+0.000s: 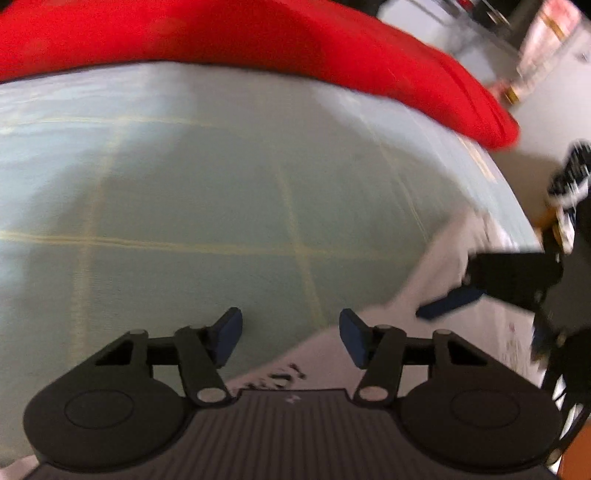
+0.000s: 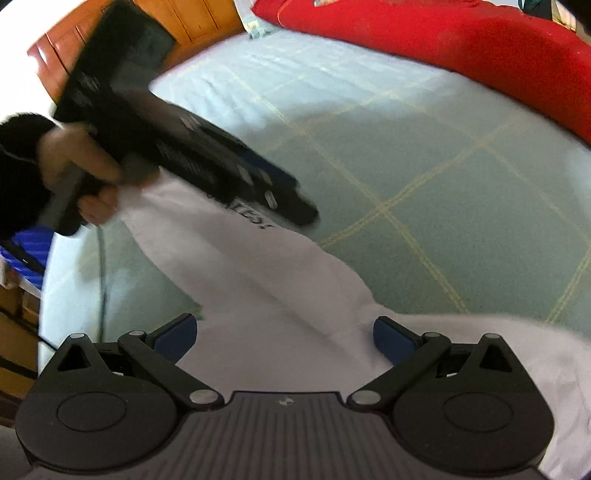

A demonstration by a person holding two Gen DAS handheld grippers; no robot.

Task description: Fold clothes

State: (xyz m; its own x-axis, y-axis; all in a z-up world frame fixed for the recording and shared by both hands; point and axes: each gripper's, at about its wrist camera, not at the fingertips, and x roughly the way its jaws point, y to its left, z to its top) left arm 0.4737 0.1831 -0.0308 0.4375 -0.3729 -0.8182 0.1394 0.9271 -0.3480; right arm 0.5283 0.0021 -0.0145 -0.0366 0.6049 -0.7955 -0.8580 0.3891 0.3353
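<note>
Fabric fills my right wrist view: the white garment (image 2: 280, 295) lies near on the pale green checked sheet (image 2: 461, 206), passing between the right gripper (image 2: 284, 338)'s wide, untouching jaws. Only here I see a hand (image 2: 85, 166) holding the left gripper (image 2: 295, 206). My left view shows its jaws half open over bare sheet, the red blanket (image 1: 258, 33) far.

A big bed (image 2: 424, 177) with a pale green sheet and yellow lines holds a white shirt (image 2: 258, 280) and a red blanket (image 2: 461, 40) at its far edge.
</note>
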